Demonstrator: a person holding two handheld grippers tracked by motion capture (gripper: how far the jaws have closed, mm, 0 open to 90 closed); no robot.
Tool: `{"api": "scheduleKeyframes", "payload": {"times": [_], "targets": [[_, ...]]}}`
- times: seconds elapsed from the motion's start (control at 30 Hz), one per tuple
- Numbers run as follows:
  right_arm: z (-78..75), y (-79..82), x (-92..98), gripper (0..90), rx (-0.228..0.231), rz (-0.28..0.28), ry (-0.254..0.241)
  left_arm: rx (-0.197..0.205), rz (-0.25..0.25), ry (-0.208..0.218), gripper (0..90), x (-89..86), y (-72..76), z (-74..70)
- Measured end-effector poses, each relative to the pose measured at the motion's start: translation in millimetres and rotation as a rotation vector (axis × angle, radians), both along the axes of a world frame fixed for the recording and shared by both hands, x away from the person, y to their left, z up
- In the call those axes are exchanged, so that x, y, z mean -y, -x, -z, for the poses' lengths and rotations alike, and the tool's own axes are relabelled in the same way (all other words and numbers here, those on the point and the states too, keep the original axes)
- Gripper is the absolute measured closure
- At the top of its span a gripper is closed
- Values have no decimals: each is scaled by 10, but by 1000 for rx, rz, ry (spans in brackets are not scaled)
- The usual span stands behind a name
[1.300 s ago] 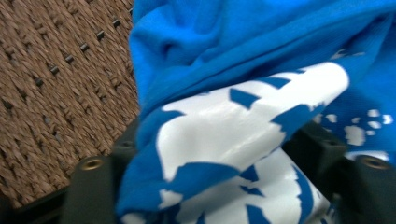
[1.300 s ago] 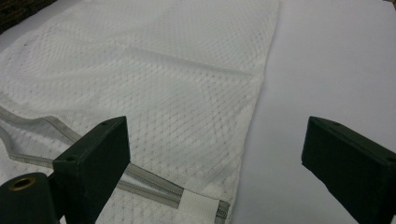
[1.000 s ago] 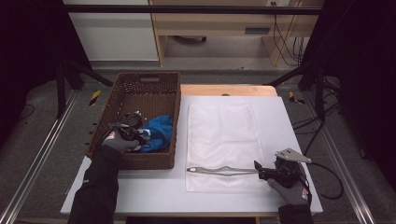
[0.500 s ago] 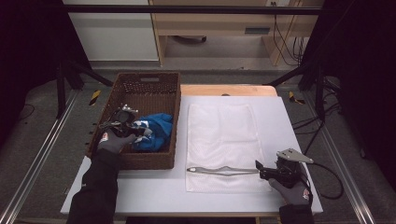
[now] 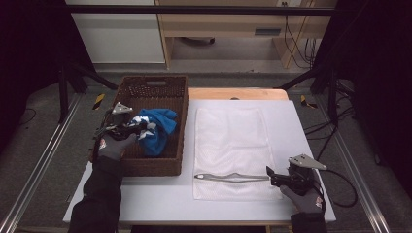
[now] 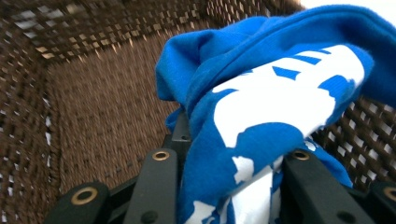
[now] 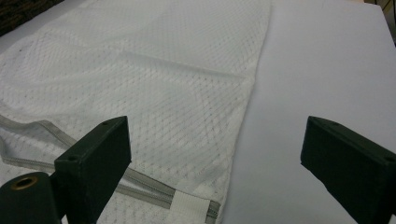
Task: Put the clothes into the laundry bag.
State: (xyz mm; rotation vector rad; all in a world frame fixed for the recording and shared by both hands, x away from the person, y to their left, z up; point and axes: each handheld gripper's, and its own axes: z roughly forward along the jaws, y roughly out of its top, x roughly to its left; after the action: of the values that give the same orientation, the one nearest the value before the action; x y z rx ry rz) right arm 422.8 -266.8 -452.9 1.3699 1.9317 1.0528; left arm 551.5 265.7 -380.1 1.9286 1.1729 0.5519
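The wicker basket sits on the left part of the white desk and serves as the landmark here. Inside it, toward its right wall, lies the blue garment with a white print. The left claw reaches into the basket from its left side and has the garment pinched between its 2 black jaws; its jaws have just been closing on the cloth. In the left gripper view the cloth bunches up between the jaws and rises above the woven basket floor, with the basket wall behind it. To the right of the basket, just beside it, a white mesh laundry bag lies flat on the desk, its grey zipper edge at the near end. The right claw rests well to the right of the basket at the bag's near right corner. In the right gripper view its jaws stand wide apart over the mesh, gripping nothing.
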Motion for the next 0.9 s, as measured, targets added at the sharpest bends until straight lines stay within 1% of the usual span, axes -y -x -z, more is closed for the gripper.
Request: {"api": "scheduleKeyframes", "payload": {"times": [0.03,0.07,0.17,0.23,0.37,0.47,0.5,0.63,0.7,0.8,0.9], "targets": [[-1,0,4,88,3,1,3,33,-14,18,683,-20,18,-31],[-1,0,4,88,3,1,3,33,-14,18,683,-20,18,-31],[-2,-1,10,88,7,4,2,73,-32,42,683,-49,46,-81],[-2,0,12,88,7,5,0,89,-44,59,683,-70,59,-119],[-3,1,11,88,10,5,3,139,-48,91,683,-97,111,-228],[-9,8,7,88,5,10,-8,169,-49,110,683,-90,160,-317],[-4,4,12,88,13,11,2,176,-51,116,682,-85,178,-345],[-10,6,18,88,20,12,4,219,-56,141,682,-60,265,-450],[-12,8,21,88,22,16,0,234,-61,155,681,-53,309,-500],[-12,8,28,88,25,16,3,263,-54,163,679,-34,380,-583],[-12,9,28,88,24,18,2,294,-48,181,678,-18,458,-679]]}}
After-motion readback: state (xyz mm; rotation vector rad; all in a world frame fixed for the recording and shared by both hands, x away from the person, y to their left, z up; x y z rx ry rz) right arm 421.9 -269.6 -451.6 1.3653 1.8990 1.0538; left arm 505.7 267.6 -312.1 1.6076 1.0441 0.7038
